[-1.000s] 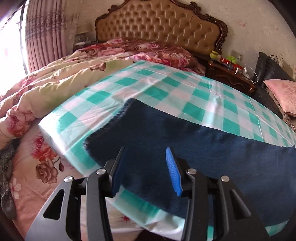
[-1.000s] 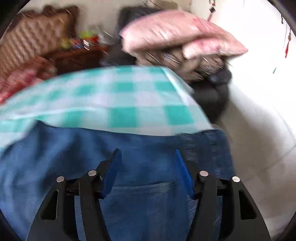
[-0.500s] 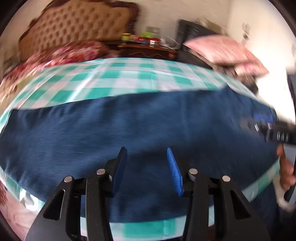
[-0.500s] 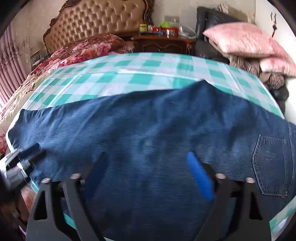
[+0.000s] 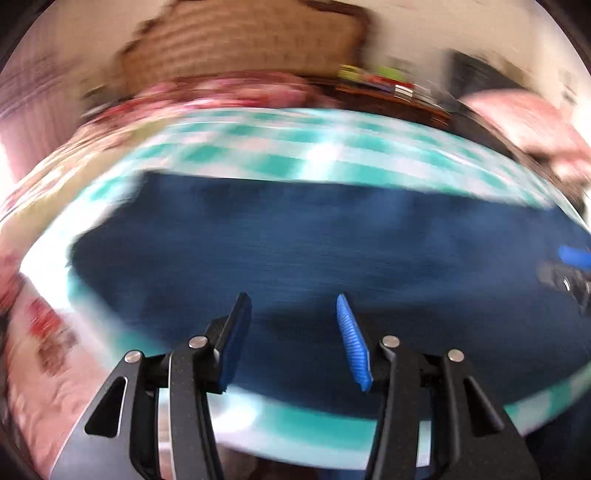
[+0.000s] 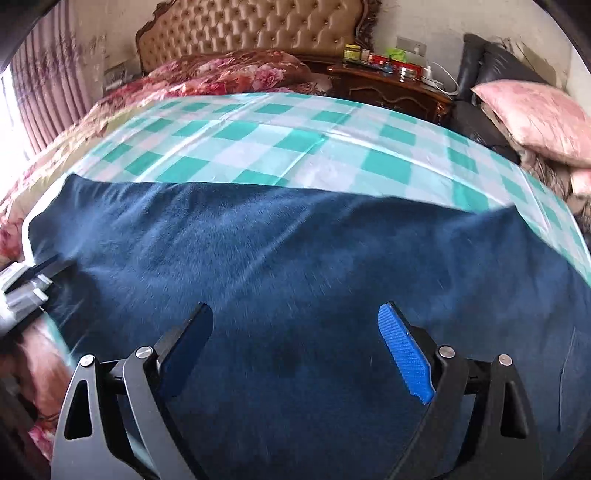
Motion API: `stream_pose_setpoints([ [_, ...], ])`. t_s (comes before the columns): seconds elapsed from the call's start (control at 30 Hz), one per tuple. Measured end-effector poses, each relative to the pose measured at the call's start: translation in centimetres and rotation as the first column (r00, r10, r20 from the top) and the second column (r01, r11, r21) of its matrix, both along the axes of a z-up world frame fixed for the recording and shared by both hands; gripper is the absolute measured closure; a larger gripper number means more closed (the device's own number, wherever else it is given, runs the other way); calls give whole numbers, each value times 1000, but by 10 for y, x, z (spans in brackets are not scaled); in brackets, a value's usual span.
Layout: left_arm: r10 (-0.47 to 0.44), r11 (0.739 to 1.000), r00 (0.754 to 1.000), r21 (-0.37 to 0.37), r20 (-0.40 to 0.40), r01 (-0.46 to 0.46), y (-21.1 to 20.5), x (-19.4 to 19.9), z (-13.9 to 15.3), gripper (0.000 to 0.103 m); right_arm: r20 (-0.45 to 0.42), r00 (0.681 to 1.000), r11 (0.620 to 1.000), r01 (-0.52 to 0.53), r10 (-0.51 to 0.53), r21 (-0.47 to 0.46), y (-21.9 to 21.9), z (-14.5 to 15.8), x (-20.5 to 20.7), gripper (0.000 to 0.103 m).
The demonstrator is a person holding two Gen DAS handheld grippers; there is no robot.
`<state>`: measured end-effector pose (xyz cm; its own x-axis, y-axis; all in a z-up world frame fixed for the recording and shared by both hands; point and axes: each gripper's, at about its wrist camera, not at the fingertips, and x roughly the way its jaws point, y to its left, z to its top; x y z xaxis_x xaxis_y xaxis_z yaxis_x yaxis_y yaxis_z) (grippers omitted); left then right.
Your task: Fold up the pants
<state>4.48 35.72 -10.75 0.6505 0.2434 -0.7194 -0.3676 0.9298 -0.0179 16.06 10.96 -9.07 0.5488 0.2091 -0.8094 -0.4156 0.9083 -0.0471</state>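
Dark blue jeans [image 6: 295, 258] lie flat, stretched left to right across a green-and-white checked cloth [image 6: 280, 140] on the bed. In the blurred left wrist view the jeans [image 5: 295, 240] fill the middle, their leg end at the left. My left gripper [image 5: 293, 314] hovers over the jeans' near edge, its jaws opening with nothing between the blue pads. My right gripper [image 6: 295, 325] hangs over the middle of the jeans, open wide and empty. The left gripper [image 6: 26, 288] shows at the left edge of the right wrist view, and the right gripper's blue pad [image 5: 574, 255] at the right edge of the left wrist view.
A tufted headboard [image 6: 255, 26] and a red floral quilt [image 6: 236, 74] lie beyond the cloth. A wooden nightstand [image 6: 391, 86] with jars stands at the back right, beside a dark chair holding pink pillows [image 6: 535, 118]. Pink curtains [image 6: 48, 85] hang at left.
My right gripper swung left from the waist end to the middle of the jeans and opened wide. My left gripper swept right, then back toward the leg end; its jaws widened slightly.
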Motion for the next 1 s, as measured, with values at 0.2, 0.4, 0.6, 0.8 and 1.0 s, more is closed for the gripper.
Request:
stream_pose_setpoints([
  [0.2, 292, 949, 951, -151, 100, -276, 113, -59, 15, 53, -15, 999, 999, 45, -45, -15, 2, -16, 14, 14],
  [0.4, 240, 960, 963, -176, 122, -217, 146, -60, 5, 56, -27, 998, 998, 64, -65, -28, 3, -15, 16, 14],
  [0.6, 195, 977, 979, -107, 67, -187, 138, -37, -4, 57, -35, 996, 995, 79, -81, -54, 7, -15, 16, 14],
  [0.8, 158, 987, 987, -15, 2, -158, 132, -26, -5, 65, -34, 995, 994, 92, -93, -55, 8, -15, 15, 14],
  [1.0, 141, 981, 989, -137, 34, -135, 144, -36, 0, 81, -34, 995, 994, 93, -95, -54, 8, -14, 15, 14],
])
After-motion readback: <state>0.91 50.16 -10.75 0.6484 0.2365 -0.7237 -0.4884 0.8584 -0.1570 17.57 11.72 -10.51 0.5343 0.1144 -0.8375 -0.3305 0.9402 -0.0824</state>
